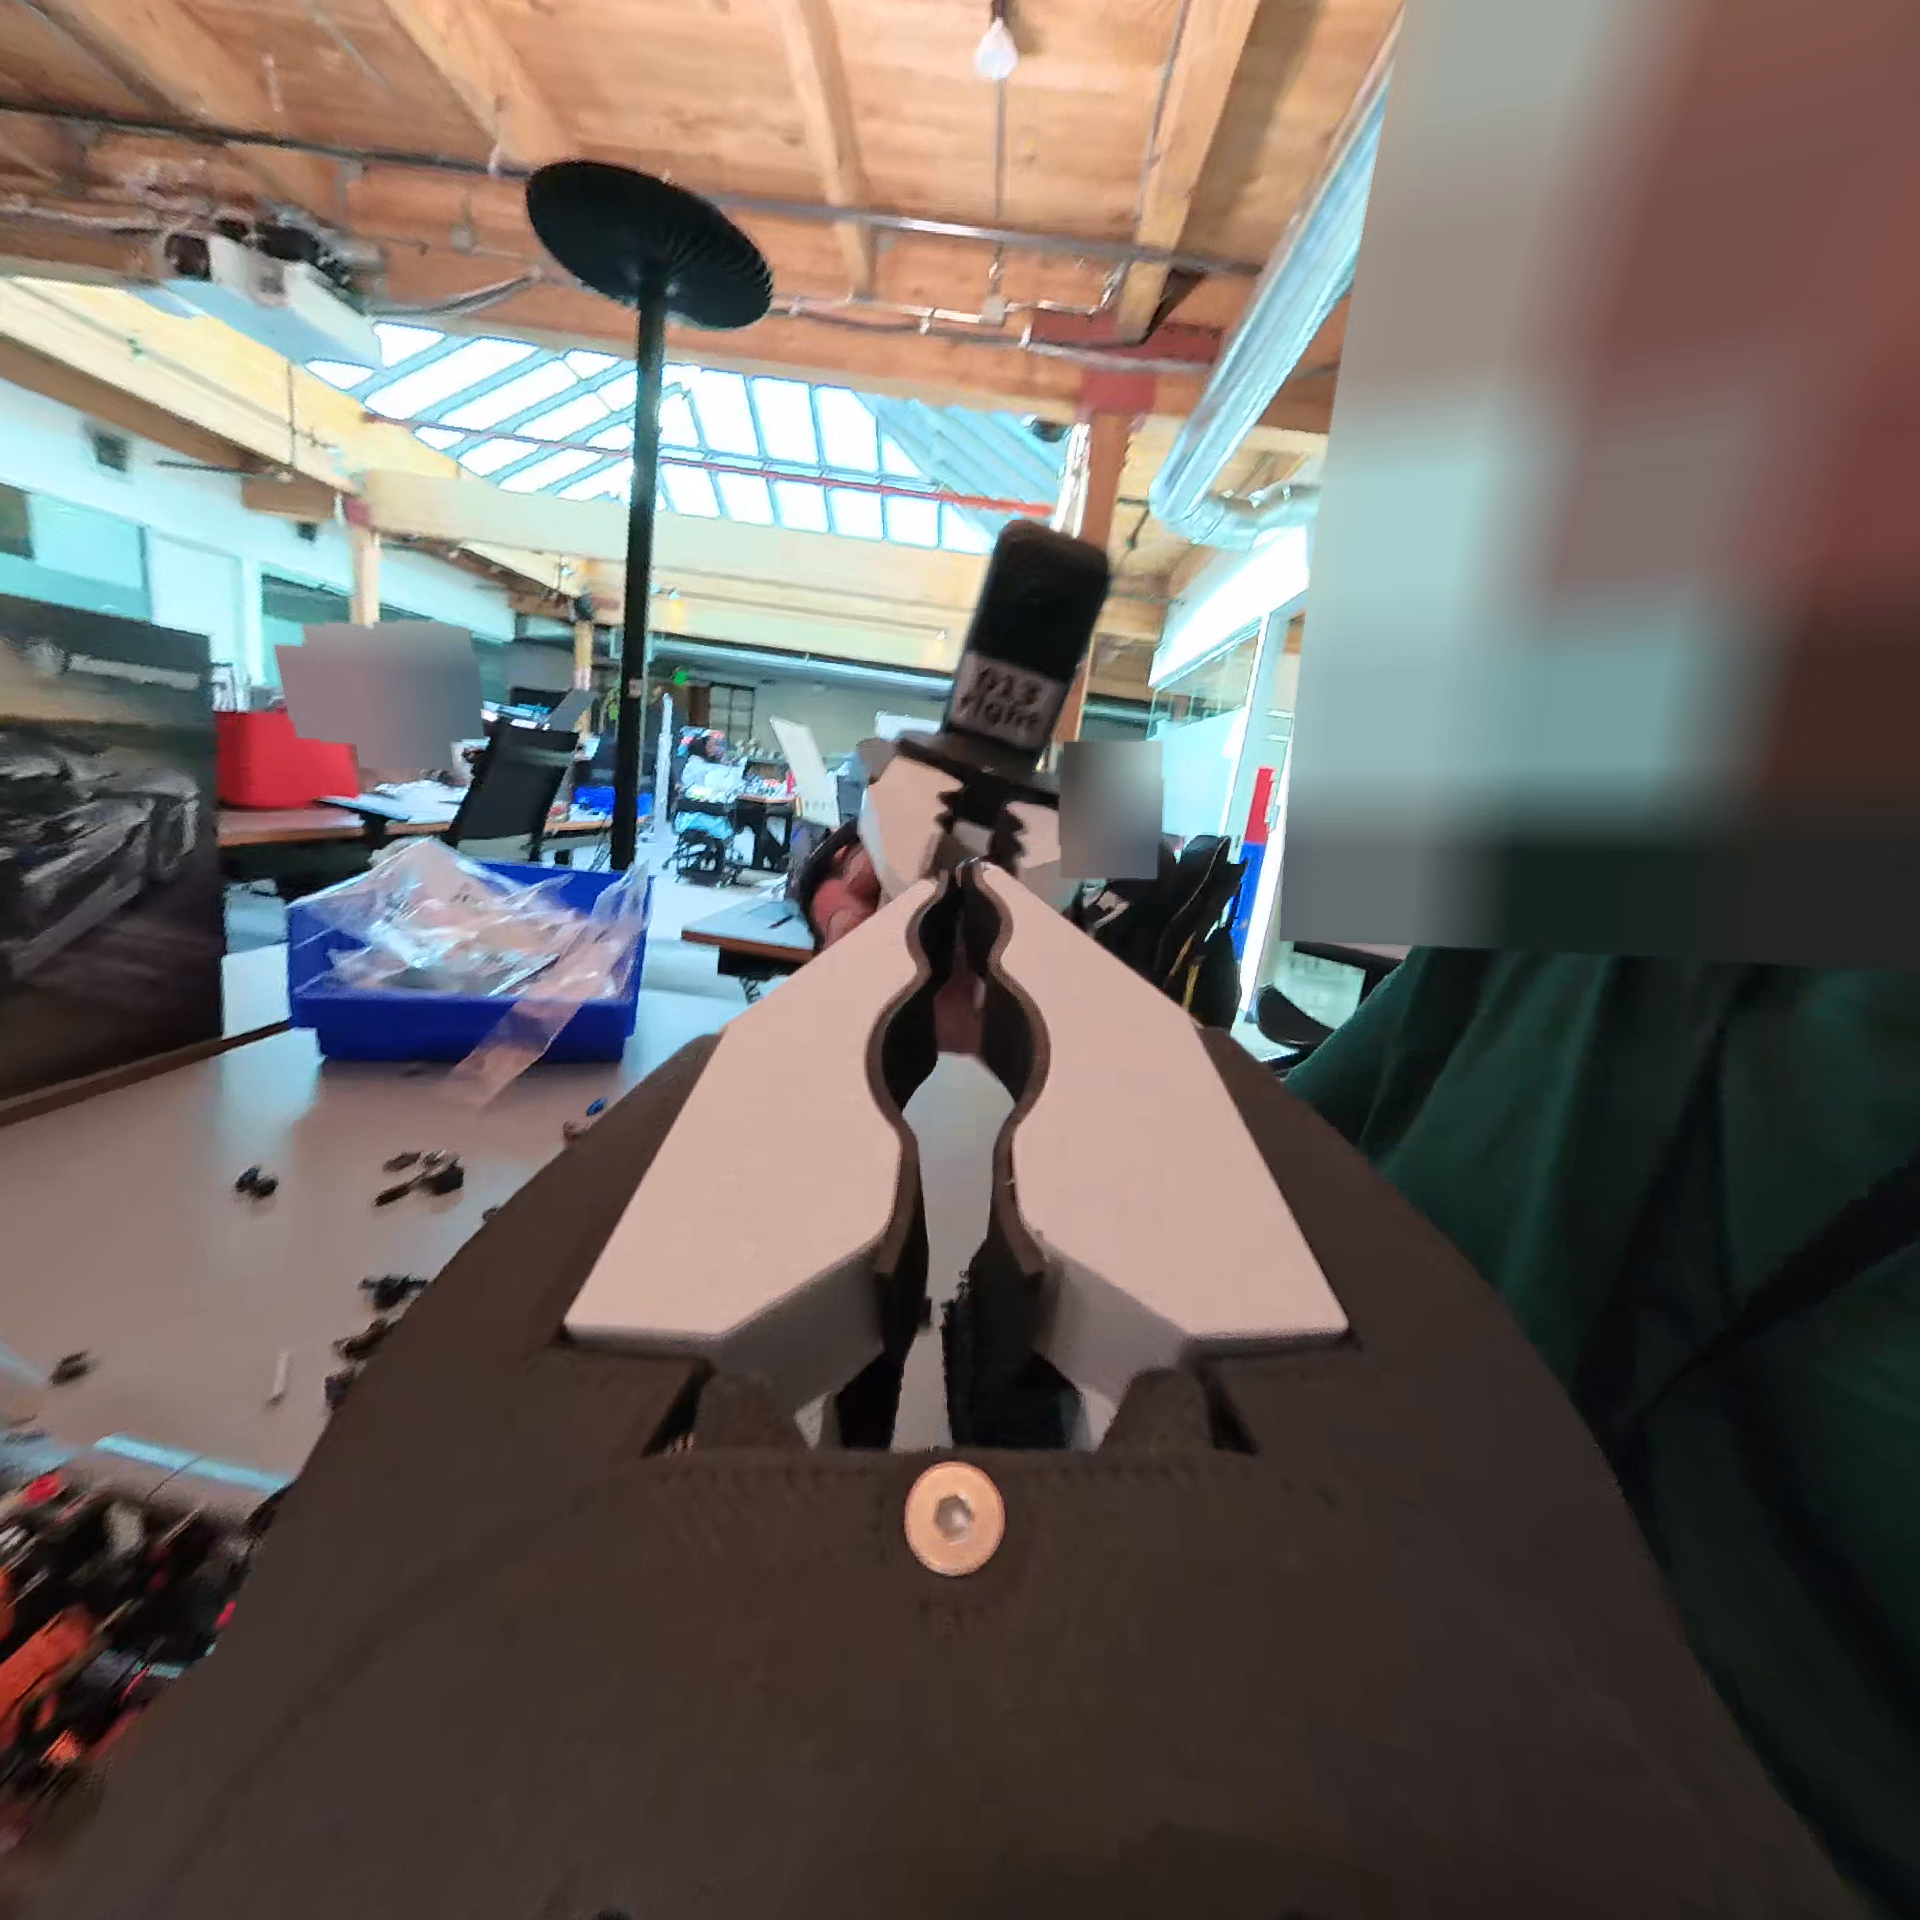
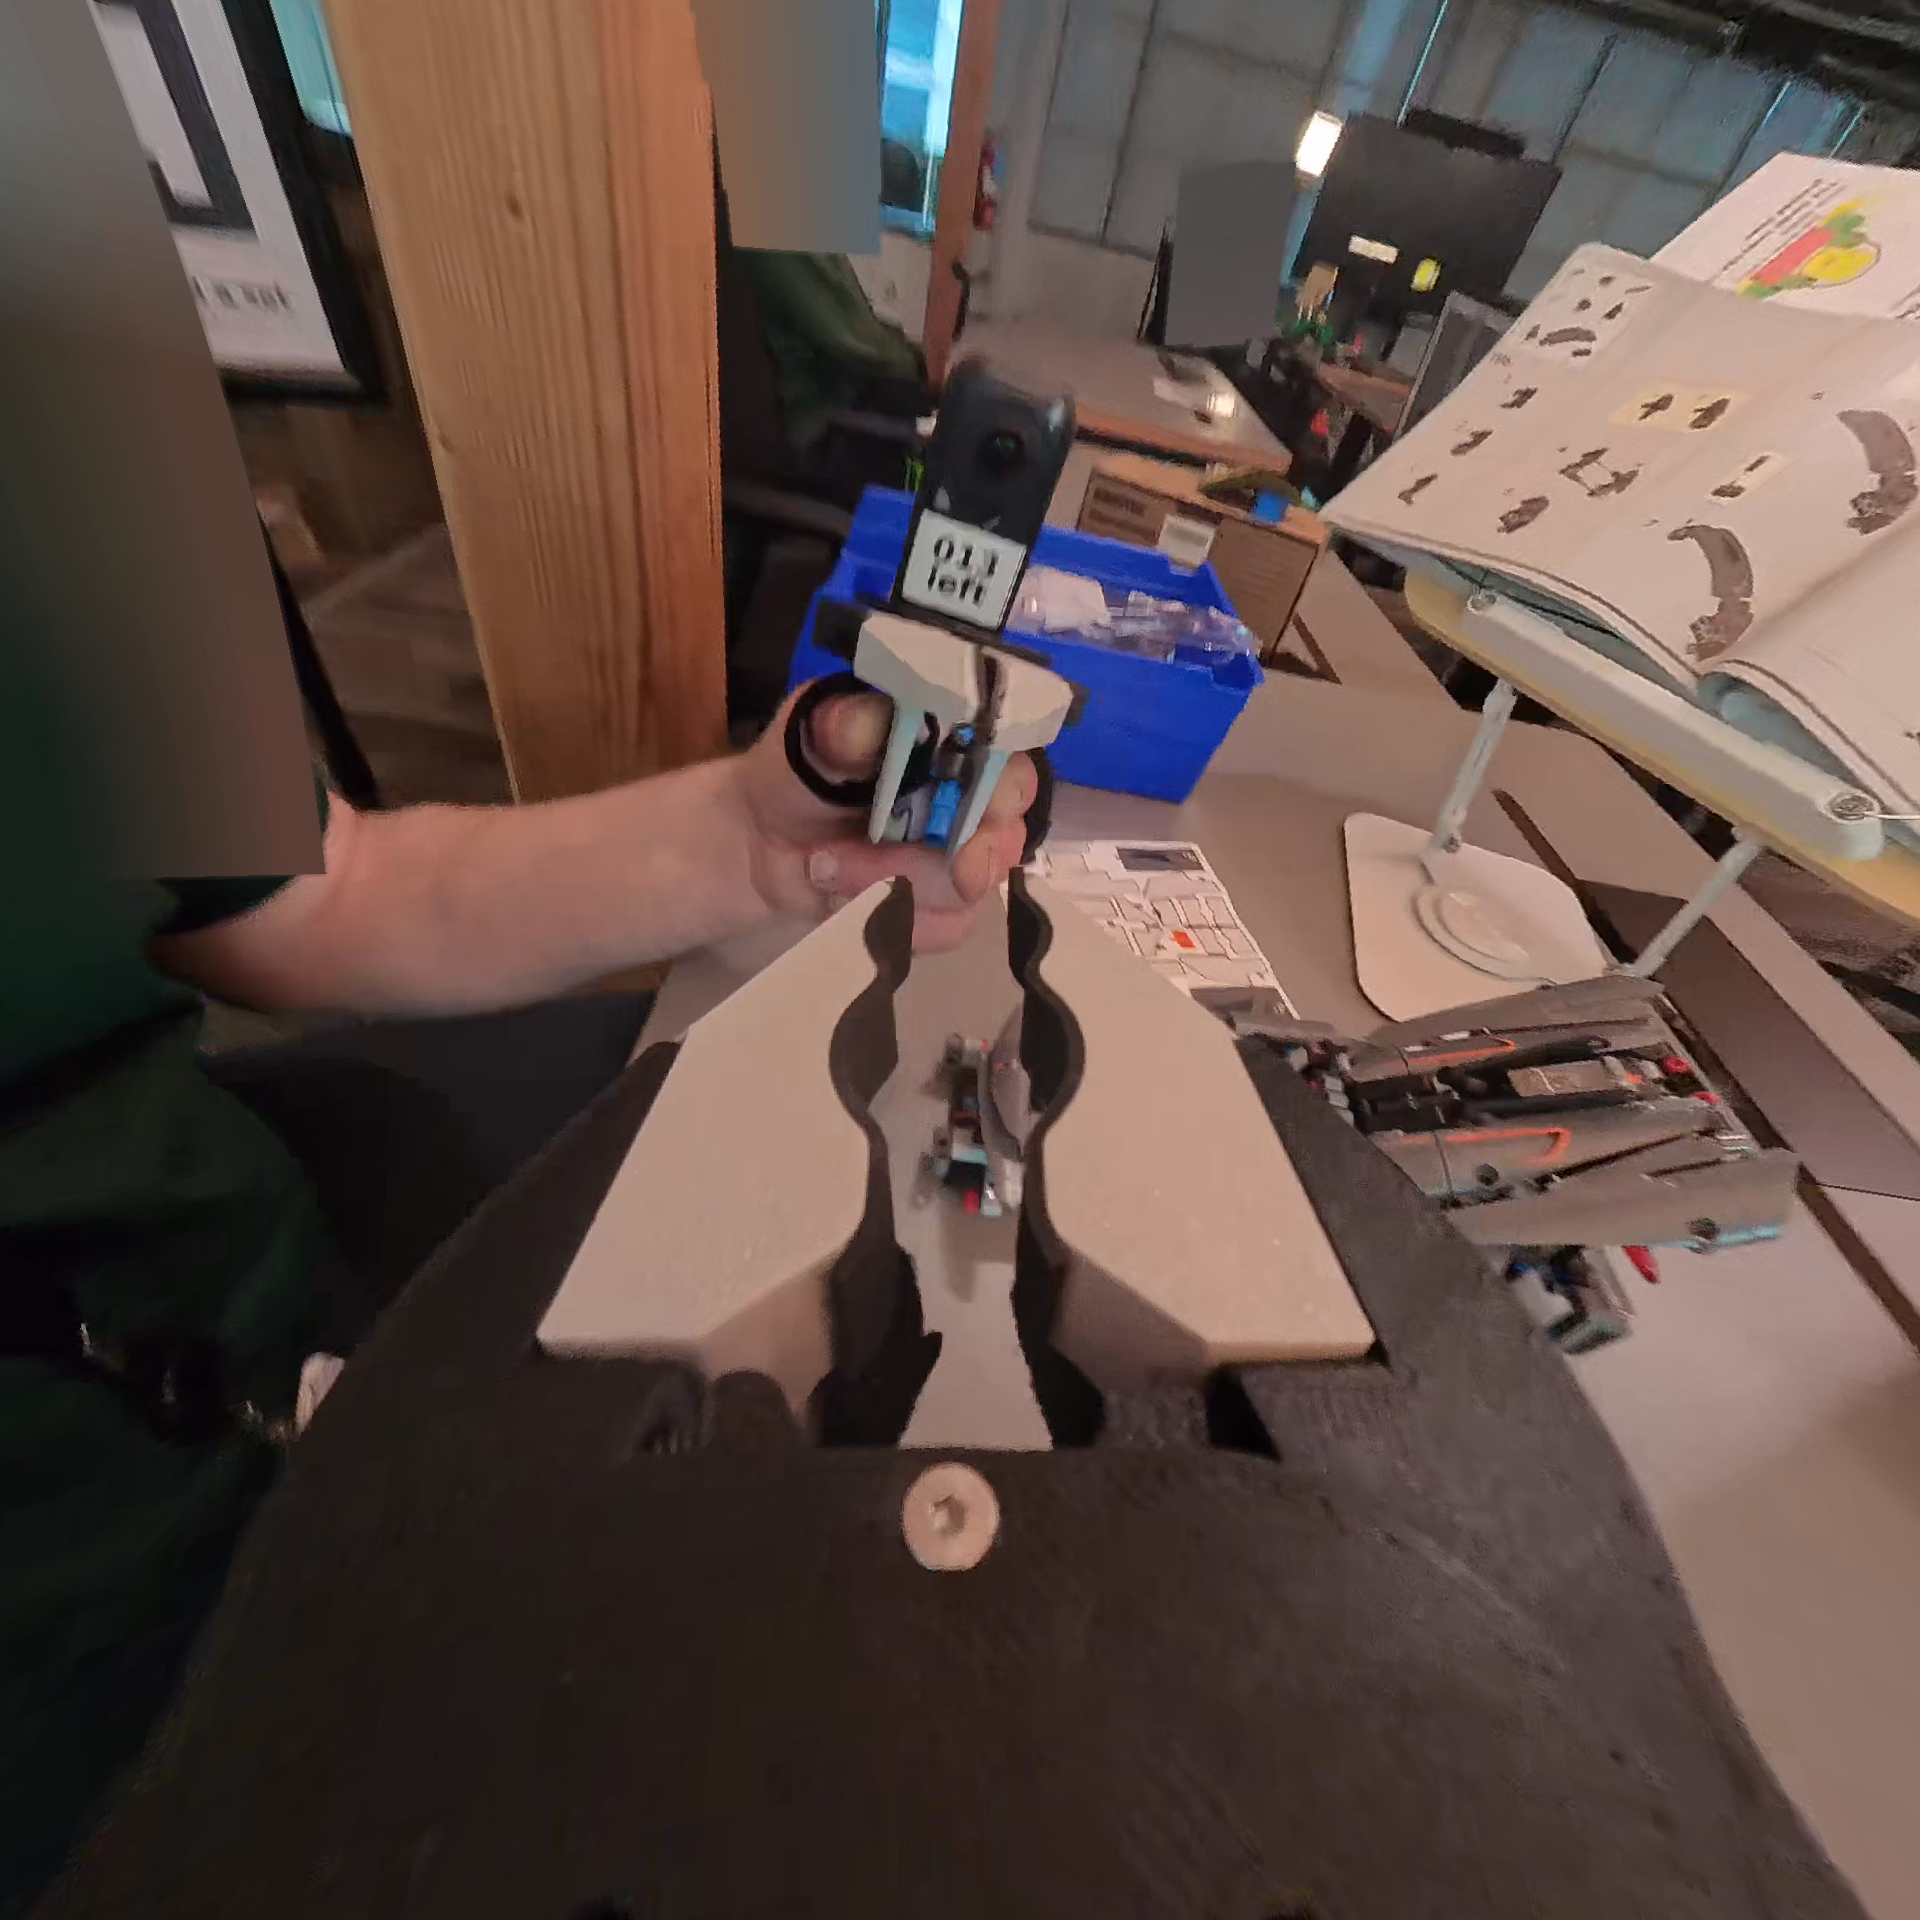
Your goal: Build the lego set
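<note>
Gripping a blue piece [image 2: 940, 805], left gripper [image 2: 925, 831]; right gripper [image 2: 958, 894] parted, empty

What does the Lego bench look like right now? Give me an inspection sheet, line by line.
Surface: grey table, partly covered.
Job's things: part-built dark car model; small sub-assembly lying flat; open instruction book on a white stand.
Clutter: loose dark pieces; blue bin holding clear bags; printed sheet.
Grippers: left tool shut on a small blue piece, raised off the table; right tool open and empty, above the sub-assembly.
Cables: nothing seen.
Surroundings: wooden post, black pole lamp, other desks behind.
</note>
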